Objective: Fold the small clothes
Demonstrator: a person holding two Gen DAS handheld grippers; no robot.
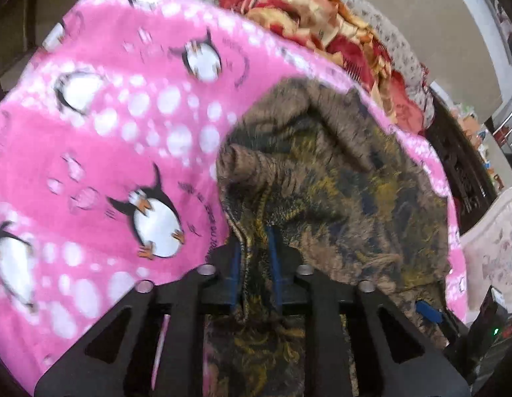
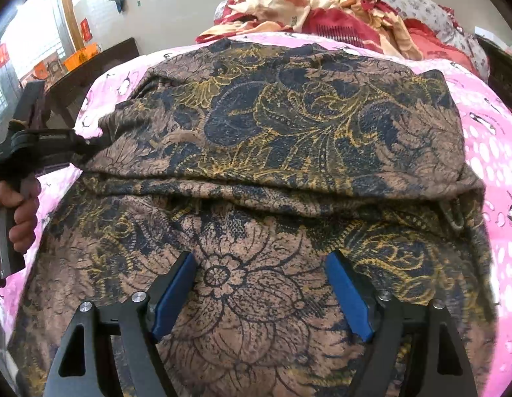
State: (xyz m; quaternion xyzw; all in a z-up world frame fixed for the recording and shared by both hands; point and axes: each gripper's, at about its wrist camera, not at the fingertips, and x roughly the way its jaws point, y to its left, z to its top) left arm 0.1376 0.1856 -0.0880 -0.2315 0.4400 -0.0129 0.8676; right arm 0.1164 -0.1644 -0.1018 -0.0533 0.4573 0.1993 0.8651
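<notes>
Bed: the pink penguin blanket [image 2: 487,152] covers it, and my work lies on top; a red and cream floral quilt [image 2: 322,6] is heaped at the far end.
Garment: the brown garment with dark blue and gold flowers [image 2: 256,115] is spread over the blanket, with one fold already across it; the folded edge runs from side to side in the right wrist view.
Long axis: as I judge it, the cloth is longer across me than away from me, so the next fold should travel sideways.
Left tongs [image 1: 256,258]: they grip a bunched edge of the garment, the blue pads [image 1: 235,258] pressing the cloth from both sides; my hand [image 2: 21,211] holds their handle at the left side of the cloth.
Right tongs [image 2: 259,291]: they stand wide open just above the near part of the garment, with a printed flower between the pads, nothing gripped.
Deciding relation: the left tongs hold the left edge, so I judge the left hand leads, carrying this edge toward the right.
</notes>
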